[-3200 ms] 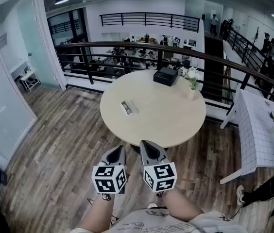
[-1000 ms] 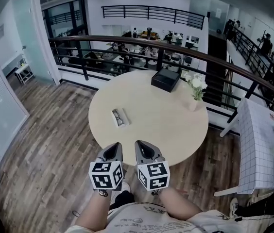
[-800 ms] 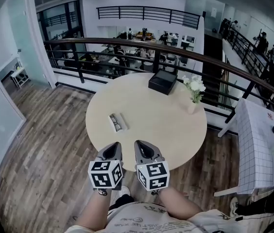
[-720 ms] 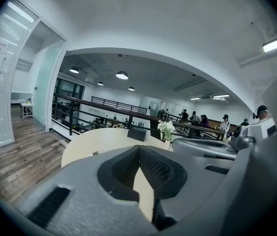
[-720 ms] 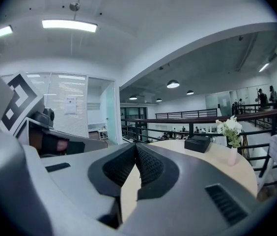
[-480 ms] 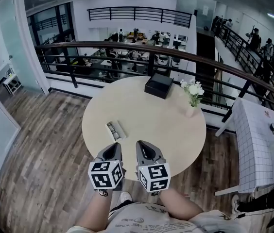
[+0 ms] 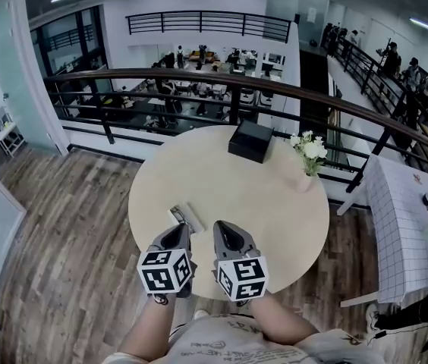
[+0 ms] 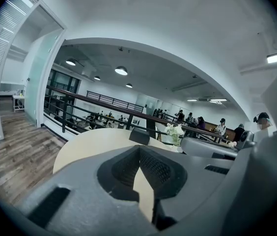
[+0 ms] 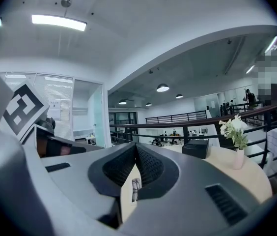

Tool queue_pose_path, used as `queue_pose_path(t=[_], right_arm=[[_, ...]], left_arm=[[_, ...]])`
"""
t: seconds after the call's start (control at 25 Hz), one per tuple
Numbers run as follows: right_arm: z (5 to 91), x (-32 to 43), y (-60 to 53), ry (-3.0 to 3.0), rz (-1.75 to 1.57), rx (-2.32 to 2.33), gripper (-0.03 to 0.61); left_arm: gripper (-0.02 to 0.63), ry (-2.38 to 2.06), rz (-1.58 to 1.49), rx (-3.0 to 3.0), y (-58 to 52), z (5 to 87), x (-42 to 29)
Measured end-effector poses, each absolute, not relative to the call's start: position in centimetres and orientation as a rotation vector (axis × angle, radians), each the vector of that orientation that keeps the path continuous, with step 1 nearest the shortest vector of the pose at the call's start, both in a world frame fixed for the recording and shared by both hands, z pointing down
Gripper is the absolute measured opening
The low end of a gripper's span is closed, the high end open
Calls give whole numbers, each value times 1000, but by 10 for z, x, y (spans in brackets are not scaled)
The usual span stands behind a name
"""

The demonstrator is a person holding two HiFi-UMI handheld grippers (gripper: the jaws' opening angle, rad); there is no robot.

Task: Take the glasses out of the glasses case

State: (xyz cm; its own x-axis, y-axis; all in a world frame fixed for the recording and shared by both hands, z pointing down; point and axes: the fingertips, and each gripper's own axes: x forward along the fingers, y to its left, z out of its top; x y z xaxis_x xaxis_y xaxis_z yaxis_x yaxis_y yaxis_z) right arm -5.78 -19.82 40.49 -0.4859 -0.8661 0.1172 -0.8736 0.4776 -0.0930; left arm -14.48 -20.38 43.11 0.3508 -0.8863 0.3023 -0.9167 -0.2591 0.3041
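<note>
Glasses case (image 7: 188, 217) contents too small.

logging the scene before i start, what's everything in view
table: one, beige, round, beside the railing
glasses case: one, pale, near table edge, just ahead of the left gripper
box: one, black, far table edge
vase of flowers: one, white, table's right side
second table: one, white with grid lines, far right
railing: one, dark, behind the table
left gripper, right gripper: two, grey, jaws together, holding nothing
</note>
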Motion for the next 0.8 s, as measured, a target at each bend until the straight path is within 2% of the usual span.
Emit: queue_pose_path(t=[0.8], right_arm=[[477,-58,-251,-2529,381,1491,15]], left_arm=[[12,-1454,231,1995,-271,536,-151]])
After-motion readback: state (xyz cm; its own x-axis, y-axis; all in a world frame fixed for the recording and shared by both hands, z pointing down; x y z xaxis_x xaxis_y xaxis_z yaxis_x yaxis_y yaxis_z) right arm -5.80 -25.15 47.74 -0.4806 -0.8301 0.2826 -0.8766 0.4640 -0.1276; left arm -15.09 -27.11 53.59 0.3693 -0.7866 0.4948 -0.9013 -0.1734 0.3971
